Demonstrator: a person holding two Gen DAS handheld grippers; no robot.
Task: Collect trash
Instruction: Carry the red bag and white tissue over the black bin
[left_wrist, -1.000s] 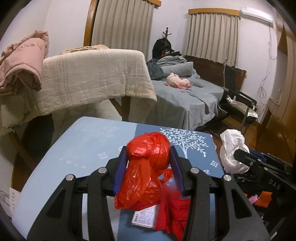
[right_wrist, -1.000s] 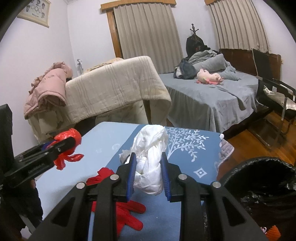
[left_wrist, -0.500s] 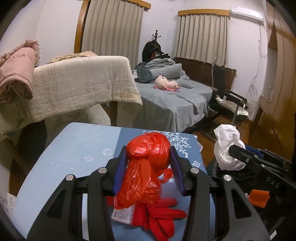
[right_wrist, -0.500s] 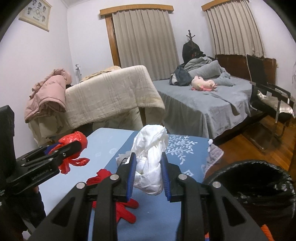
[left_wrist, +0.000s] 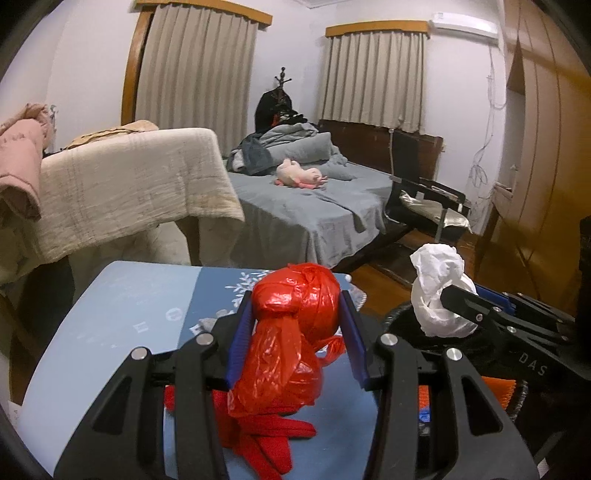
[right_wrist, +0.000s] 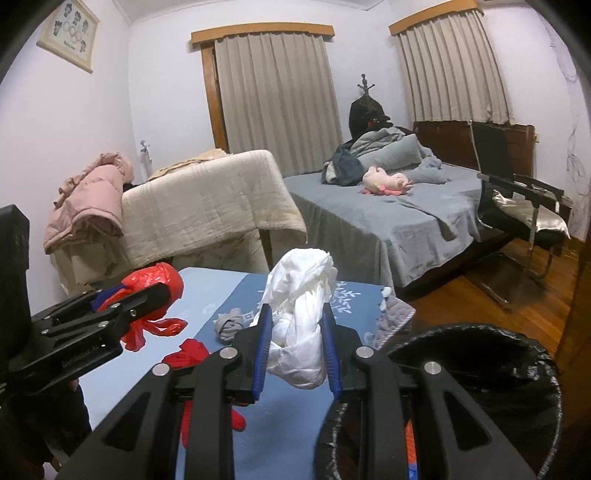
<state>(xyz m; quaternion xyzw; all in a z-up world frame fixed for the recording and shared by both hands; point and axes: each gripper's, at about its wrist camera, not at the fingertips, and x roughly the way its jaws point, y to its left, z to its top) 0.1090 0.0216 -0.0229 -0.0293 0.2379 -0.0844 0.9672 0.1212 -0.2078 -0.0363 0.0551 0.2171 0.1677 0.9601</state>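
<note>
Now left gripper (left_wrist: 297, 332) clamped on red plastic bag (left_wrist: 291, 339) above table (left_wrist: 122, 317); right gripper (right_wrist: 295, 350) clamped on white bag (right_wrist: 301, 325), seemingly near bin (right_wrist: 491, 373); both light, soft, slippery, best pinched at knot

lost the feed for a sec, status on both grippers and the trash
Left gripper shut on red plastic bag. Right gripper shut on white plastic bag, beside black bin. Nothing blocking the bin mouth.

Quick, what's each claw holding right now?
Left gripper: closed on the red bag.
Right gripper: closed on the white bag.
</note>
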